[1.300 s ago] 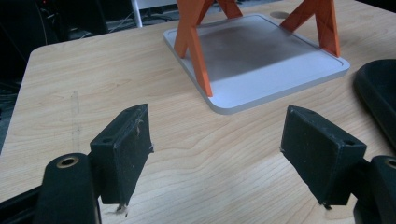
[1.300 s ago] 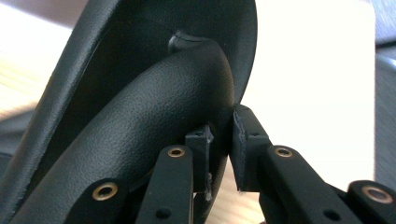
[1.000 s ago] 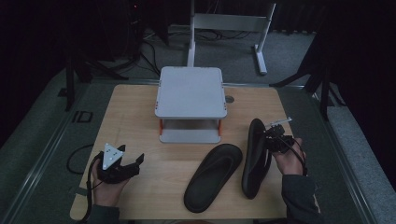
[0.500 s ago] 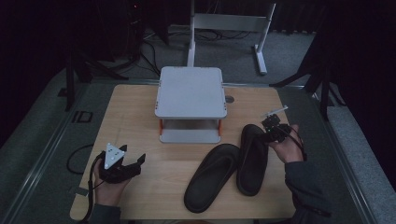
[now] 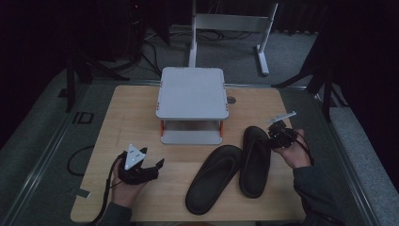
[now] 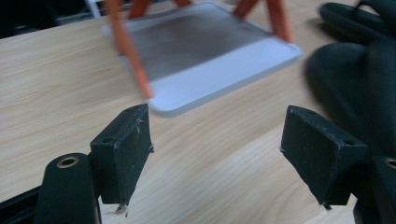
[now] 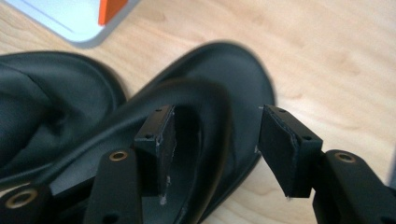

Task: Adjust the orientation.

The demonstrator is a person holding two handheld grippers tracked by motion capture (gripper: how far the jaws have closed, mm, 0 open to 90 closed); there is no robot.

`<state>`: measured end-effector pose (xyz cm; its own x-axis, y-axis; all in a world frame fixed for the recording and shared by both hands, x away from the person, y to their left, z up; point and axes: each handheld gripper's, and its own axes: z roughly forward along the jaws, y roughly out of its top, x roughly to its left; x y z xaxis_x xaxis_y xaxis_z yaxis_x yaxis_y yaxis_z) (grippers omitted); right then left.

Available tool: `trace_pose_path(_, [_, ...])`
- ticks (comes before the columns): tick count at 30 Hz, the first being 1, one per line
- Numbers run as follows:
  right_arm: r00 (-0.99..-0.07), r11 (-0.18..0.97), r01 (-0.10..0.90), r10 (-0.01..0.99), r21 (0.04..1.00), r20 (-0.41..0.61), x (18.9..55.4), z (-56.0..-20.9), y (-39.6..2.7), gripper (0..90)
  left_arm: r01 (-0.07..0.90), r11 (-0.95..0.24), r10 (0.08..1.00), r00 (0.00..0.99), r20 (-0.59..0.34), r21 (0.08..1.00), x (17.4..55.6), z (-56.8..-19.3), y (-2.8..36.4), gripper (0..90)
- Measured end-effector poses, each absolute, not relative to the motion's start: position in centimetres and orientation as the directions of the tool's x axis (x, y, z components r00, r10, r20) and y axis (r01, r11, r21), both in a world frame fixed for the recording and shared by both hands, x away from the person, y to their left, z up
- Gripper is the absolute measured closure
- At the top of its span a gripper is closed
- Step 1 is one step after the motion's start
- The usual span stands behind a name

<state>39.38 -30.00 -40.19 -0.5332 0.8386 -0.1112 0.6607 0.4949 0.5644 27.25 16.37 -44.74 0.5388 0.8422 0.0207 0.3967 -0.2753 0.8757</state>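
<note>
Two black flip-flop sandals lie side by side on the wooden table (image 5: 122, 122): the left sandal (image 5: 214, 179) at an angle, the right sandal (image 5: 255, 162) flat and nearly straight. My right gripper (image 5: 275, 136) is at the far end of the right sandal. In the right gripper view it (image 7: 215, 144) is open, and its jaws straddle the strap of that sandal (image 7: 224, 74) without closing on it. My left gripper (image 5: 153, 165) rests low at the front left, open and empty (image 6: 229, 154), pointing towards the sandals (image 6: 355, 79).
A white two-level stand (image 5: 192, 92) with orange legs sits at the middle back of the table; its base plate (image 6: 210, 84) lies ahead of the left gripper. A metal frame (image 5: 230, 23) stands on the floor behind. The other sandal (image 7: 42, 102) lies left of the right gripper's jaws.
The right sandal was held tilted up on its edge; now it lies flat on the table. The right gripper moved towards its far end and opened. The left gripper barely moved.
</note>
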Motion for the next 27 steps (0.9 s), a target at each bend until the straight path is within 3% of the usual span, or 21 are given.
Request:
trace_pose_path(11, [-0.538, 0.473, 0.699, 0.842, 0.536, -0.042, 39.9, -43.3, -30.5, 44.0, 0.366, -0.391, 0.690, 0.723, 0.006, 0.844, 29.2, -45.8, 9.2, 26.3])
trace_pose_path(19, [-0.495, 0.391, 0.738, 0.867, 0.551, 0.048, 40.3, -44.8, -31.6, 65.7, 0.354, -0.427, 0.604, 0.796, -0.028, 0.832, 30.4, -46.5, 5.5, 32.3])
trace_pose_path(27, [-0.493, 0.397, 0.739, 0.869, 0.544, 0.035, 39.6, -44.7, -31.4, 67.1, 0.343, -0.477, 0.544, 0.838, -0.034, 0.809, 31.6, -47.1, 1.9, 35.0])
